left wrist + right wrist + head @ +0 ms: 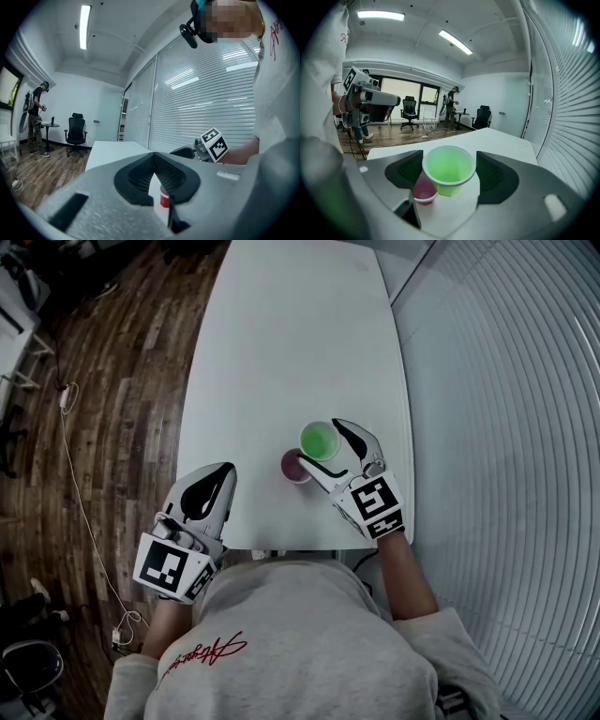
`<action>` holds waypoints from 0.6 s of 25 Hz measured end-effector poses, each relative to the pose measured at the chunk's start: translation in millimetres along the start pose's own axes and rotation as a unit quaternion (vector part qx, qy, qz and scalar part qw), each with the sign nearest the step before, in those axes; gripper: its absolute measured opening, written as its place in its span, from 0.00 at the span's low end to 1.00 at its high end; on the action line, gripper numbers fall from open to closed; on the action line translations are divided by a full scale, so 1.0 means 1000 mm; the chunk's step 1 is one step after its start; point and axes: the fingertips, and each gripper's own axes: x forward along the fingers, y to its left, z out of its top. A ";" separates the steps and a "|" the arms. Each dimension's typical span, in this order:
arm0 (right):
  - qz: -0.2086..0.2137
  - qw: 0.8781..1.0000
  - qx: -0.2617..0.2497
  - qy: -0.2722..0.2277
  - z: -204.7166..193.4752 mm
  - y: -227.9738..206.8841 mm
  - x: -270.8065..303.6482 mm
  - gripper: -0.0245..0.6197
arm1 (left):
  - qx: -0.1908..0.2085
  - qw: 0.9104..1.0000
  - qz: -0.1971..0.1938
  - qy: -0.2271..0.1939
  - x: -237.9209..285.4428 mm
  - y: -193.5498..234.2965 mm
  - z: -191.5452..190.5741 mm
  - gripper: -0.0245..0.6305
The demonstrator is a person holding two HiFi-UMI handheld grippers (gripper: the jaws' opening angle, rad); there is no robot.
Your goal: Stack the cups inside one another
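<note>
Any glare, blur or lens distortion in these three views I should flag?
Head view: fisheye bows the table edges and blinds; light even, no hard glare. Left gripper view: dark vignette corners, strip light blown out, left gripper soft up close. Right gripper view: green cup sharp, ceiling lights clipped, foreground blurred.

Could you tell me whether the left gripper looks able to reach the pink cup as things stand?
Probably yes: bare table lies between the left gripper and the pink cup, whose left side is free. The right gripper, around the green cup, crowds its other side.
</note>
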 end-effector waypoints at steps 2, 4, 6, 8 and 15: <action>-0.001 1.000 0.001 -0.004 0.002 0.002 -0.002 0.59 | 0.000 1.000 -0.004 0.000 0.000 -0.002 -0.001 0.03; -0.002 1.000 0.001 -0.005 0.002 0.003 -0.004 0.59 | -0.001 1.000 -0.008 0.000 0.001 -0.004 -0.001 0.03; -0.003 1.000 0.002 -0.006 0.002 0.004 -0.006 0.59 | -0.002 1.000 -0.010 0.001 0.002 -0.006 -0.001 0.03; -0.002 1.000 0.003 -0.009 0.002 0.004 -0.008 0.59 | -0.003 1.000 -0.012 0.001 0.003 -0.008 -0.002 0.03; 0.005 1.000 0.005 -0.009 0.001 0.015 -0.007 0.59 | -0.005 1.000 -0.014 0.004 0.000 -0.008 -0.004 0.03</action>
